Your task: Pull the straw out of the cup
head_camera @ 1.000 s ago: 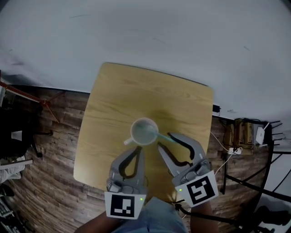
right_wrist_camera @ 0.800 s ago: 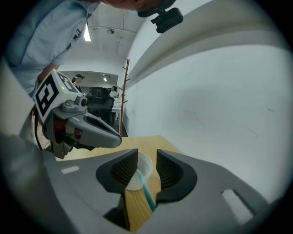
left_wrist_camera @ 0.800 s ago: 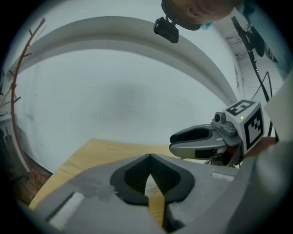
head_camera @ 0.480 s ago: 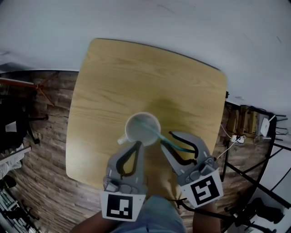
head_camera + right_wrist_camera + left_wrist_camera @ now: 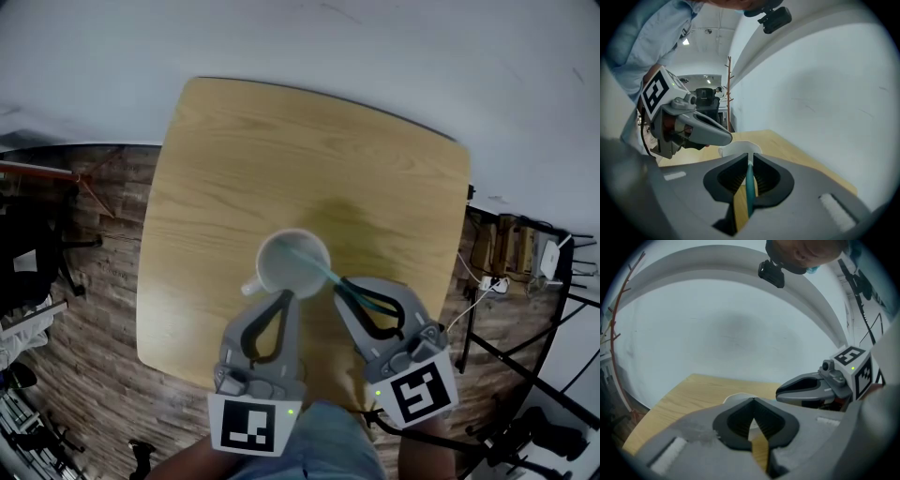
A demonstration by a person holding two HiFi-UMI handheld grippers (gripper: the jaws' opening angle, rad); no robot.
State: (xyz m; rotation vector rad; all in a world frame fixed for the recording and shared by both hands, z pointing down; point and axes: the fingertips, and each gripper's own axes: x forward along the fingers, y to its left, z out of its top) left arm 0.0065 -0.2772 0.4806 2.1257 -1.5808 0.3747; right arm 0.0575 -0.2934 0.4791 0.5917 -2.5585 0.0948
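Just closed the right gripper (image 5: 339,285) jaws onto the teal straw (image 5: 749,186), pinching its free end just outside the near-right rim of the cup (image 5: 293,263), presumably for a pull along the straw's own slant. Have the left gripper (image 5: 285,295) jaws pressed together on nothing, tips just beside the cup's near rim next to the handle (image 5: 251,287), likely to steady the cup if it drags. Not out yet: leaves the straw's lower end inside the upright cup, slanting over that rim.
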